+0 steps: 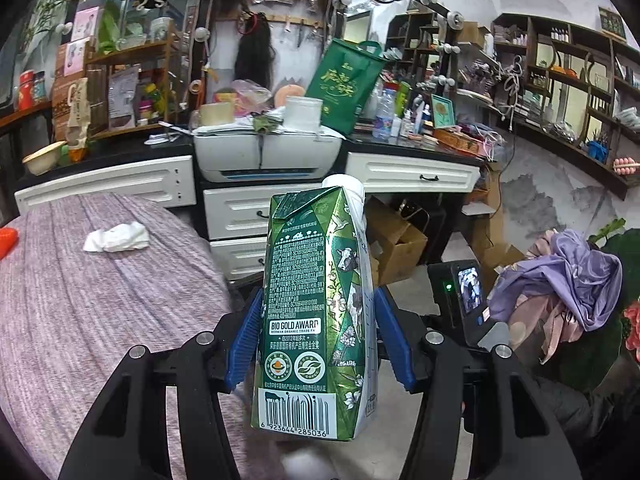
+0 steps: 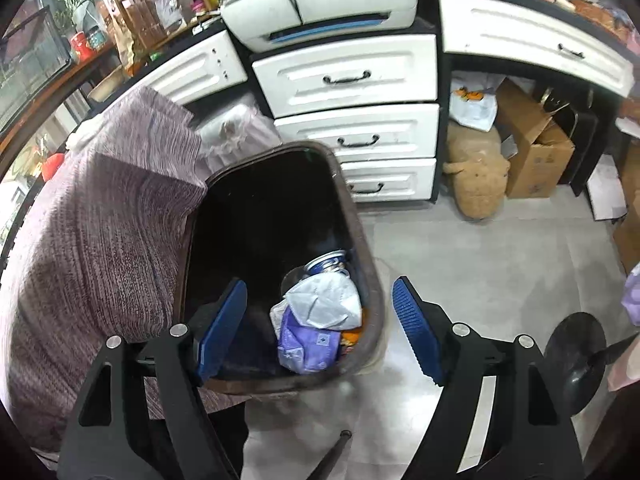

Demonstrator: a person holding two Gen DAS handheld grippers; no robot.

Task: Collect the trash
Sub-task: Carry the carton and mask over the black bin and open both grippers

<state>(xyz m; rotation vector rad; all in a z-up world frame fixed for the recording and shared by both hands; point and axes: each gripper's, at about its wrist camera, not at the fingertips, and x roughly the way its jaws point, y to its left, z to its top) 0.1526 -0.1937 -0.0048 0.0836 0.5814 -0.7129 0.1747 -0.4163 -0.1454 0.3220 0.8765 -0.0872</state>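
Note:
My left gripper (image 1: pixel 316 336) is shut on a green milk carton (image 1: pixel 316 312) with a white cap, held upright in the air past the table's right edge. A crumpled white tissue (image 1: pixel 117 237) lies on the purple tablecloth (image 1: pixel 80 300) to the left. My right gripper (image 2: pixel 320 328) is open and empty, hovering above a dark trash bin (image 2: pixel 362 248) on the floor. The bin holds a white face mask (image 2: pixel 326 300), a purple wrapper (image 2: pixel 306 346) and a can (image 2: pixel 326 262).
White drawers (image 2: pixel 352 80) and a printer (image 2: pixel 320 4) stand behind the bin. A cardboard box (image 2: pixel 532 140) and a plush toy (image 2: pixel 478 176) sit under the desk. A black fan base (image 2: pixel 576 360) is on the floor at right. A pile of clothes (image 1: pixel 568 288) lies at right.

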